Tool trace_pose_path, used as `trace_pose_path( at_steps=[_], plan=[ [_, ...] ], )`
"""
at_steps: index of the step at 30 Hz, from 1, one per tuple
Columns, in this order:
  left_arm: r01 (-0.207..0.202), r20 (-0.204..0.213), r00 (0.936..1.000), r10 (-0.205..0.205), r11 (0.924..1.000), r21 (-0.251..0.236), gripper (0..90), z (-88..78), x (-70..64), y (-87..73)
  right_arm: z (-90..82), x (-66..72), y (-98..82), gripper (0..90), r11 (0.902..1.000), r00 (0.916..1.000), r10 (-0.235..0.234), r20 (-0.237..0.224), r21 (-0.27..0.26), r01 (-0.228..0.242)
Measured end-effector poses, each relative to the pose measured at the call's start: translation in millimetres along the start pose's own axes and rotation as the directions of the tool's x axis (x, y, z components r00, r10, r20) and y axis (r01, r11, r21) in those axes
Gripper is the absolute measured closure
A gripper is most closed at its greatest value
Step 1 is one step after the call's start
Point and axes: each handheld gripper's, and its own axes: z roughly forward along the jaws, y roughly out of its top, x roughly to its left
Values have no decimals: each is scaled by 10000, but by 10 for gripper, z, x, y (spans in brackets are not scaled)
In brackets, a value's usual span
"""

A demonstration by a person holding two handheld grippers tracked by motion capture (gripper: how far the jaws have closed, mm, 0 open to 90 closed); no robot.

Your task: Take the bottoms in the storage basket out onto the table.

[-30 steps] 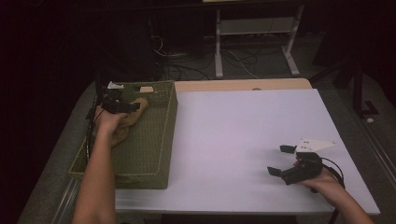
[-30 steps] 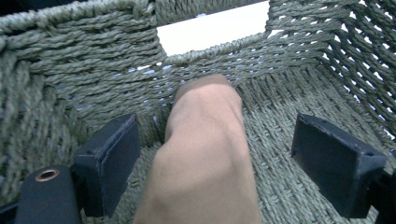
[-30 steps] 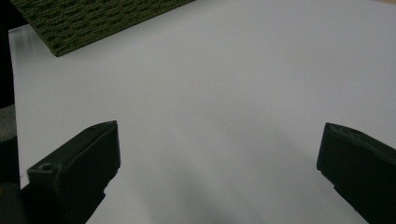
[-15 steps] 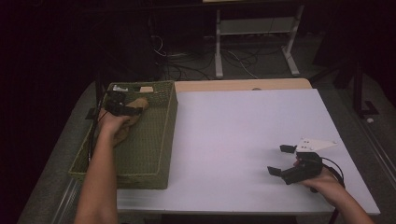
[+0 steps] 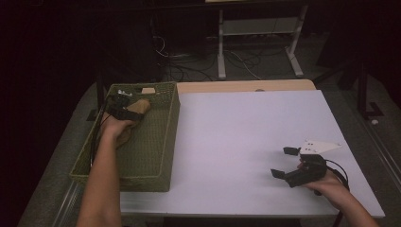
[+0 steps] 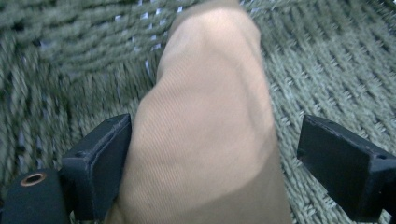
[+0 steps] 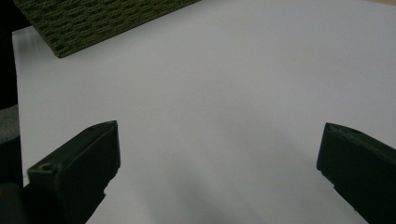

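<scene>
Dark floor, tangled cables and a pale metal stand lie beyond the far edge of the white table (image 5: 246, 137) in the high view. A green woven basket (image 5: 161, 156) sits along the table's left edge, reaching from the far-left corner toward the near edge. Inside it, at the far end, lies a tan cloth bundle (image 5: 139, 105), and the left gripper (image 5: 122, 106) is down in the basket right at that bundle, the person's forearm reaching in from the near side. Near the table's right edge, toward the near-right corner, the right gripper (image 5: 283, 163) rests low over bare tabletop with its jaws spread and nothing between them.

From the left gripper view, the cloth bundle (image 6: 210, 121) runs up between the two black jaws onto the woven basket floor (image 6: 327, 79). One jaw lies against the fabric; the other stands off with basket weave showing in the gap — the jaws are wide, having just been opening, and do not pinch the cloth.

Seen along the right gripper (image 7: 217, 172), the jaws stand far apart over plain white table (image 7: 233, 84) — holding nothing — with a corner of the basket (image 7: 93, 18) at the far side.
</scene>
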Motion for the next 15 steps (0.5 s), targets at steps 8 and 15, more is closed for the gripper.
trace_pose_path(
  at_steps=[8, 15],
  plan=[
    [318, 206, 9993, -326, 9987, 390, 156, 23, 38, -51, -6, -1, -1, 0, 10000, 10000, -13, -8, 1, 13],
    [387, 189, 9990, -404, 9957, 839, 193, 45, 45, -94, -19, 1, -5, 1, 10000, 10000, -16, -4, -19, 16]
  ],
)
